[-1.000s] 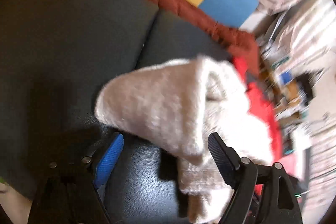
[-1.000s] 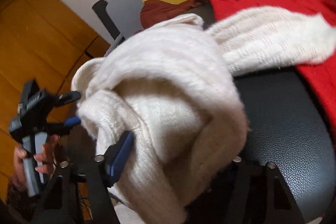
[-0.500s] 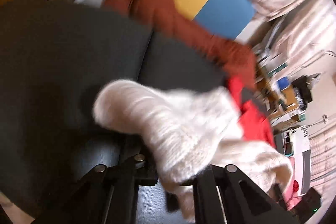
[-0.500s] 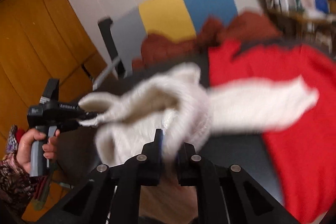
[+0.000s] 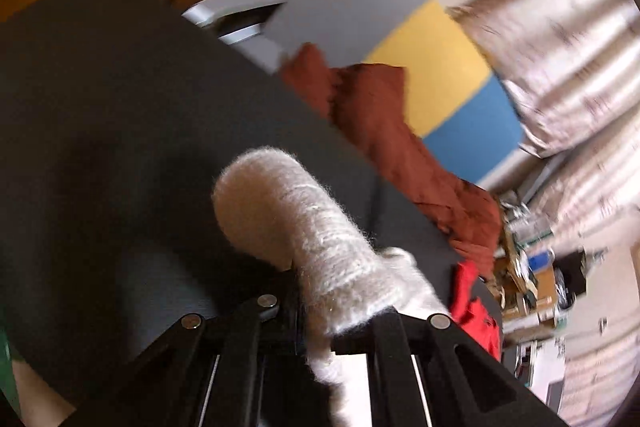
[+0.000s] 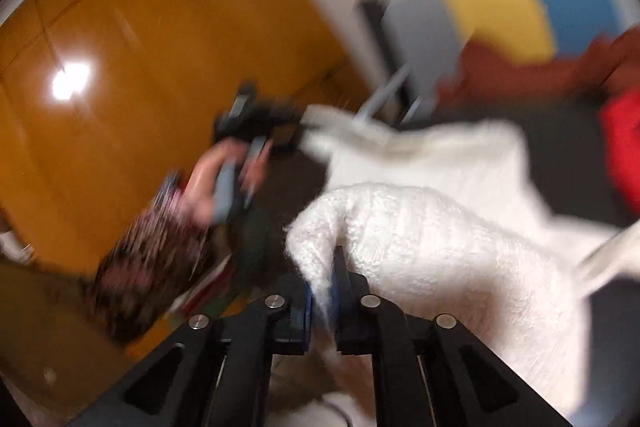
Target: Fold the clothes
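A fluffy white knit sweater [image 6: 432, 227] is stretched in the air above a black leather seat [image 5: 120, 131]. My left gripper [image 5: 320, 311] is shut on one end of the white sweater [image 5: 320, 239], which bulges up out of its jaws. My right gripper [image 6: 322, 291] is shut on another edge of it, with the cloth pinched between the blue pads [image 6: 307, 311]. In the blurred right wrist view, the left gripper [image 6: 296, 127] shows at the far end of the sweater, held by a hand [image 6: 224, 183].
A rust-brown garment [image 5: 384, 131] and a red garment [image 5: 476, 307] lie along the far side of the seat. Behind them stands a grey, yellow and blue panel [image 5: 436, 75]. An orange wooden wall [image 6: 120, 67] is at left, and cluttered shelves [image 5: 532, 267] at right.
Both grippers went from open beside the sweater to shut on it. They then rose and pulled apart, spreading the sweater off the seat.
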`<state>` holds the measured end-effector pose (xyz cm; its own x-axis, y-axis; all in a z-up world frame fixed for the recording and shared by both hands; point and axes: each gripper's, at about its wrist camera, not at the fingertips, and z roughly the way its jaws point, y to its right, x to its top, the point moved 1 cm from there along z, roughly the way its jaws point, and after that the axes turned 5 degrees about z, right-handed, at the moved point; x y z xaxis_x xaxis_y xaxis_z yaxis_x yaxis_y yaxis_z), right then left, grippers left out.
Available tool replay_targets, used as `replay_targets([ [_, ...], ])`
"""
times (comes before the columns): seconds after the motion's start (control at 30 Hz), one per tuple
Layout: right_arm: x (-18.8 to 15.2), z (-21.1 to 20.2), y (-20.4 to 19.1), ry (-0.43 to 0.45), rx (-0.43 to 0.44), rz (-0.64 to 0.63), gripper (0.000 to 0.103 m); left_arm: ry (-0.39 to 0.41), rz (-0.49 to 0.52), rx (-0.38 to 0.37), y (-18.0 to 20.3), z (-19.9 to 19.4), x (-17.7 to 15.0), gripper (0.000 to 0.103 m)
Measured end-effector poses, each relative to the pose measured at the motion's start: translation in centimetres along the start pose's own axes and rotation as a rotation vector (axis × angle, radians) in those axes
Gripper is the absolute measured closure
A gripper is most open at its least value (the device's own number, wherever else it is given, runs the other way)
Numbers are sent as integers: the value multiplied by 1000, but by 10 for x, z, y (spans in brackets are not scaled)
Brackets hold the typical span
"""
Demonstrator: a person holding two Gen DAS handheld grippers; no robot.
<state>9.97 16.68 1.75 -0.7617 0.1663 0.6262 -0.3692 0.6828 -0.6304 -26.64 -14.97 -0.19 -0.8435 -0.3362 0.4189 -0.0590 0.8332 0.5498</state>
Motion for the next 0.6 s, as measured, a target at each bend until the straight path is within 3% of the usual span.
replay_targets([
  [0.07,1,5,12,-8,2,42,85,-20,-40,22,-31,1,-10,96],
  [0.13,12,-13,40,94,-18,147,60,-32,-56,58,-52,5,-20,96],
  [0.17,17,-26,62,146,-106,216,33,-37,-60,74,-60,7,-25,96],
  [0.2,22,-39,85,197,-212,287,27,-42,-63,87,-67,9,-29,96],
  [0.27,30,-54,126,248,-381,402,29,-51,-65,103,-76,12,-38,96],
  [0.47,43,-53,223,166,-694,627,29,-67,-38,140,-85,22,-55,96],
  [0.5,44,-50,234,172,-700,653,32,-74,-34,145,-85,24,-55,96],
  [0.53,46,-47,245,183,-694,678,37,-79,-29,151,-84,26,-55,96],
  [0.6,57,-38,260,179,-682,682,85,-82,-19,157,-81,27,-52,96],
])
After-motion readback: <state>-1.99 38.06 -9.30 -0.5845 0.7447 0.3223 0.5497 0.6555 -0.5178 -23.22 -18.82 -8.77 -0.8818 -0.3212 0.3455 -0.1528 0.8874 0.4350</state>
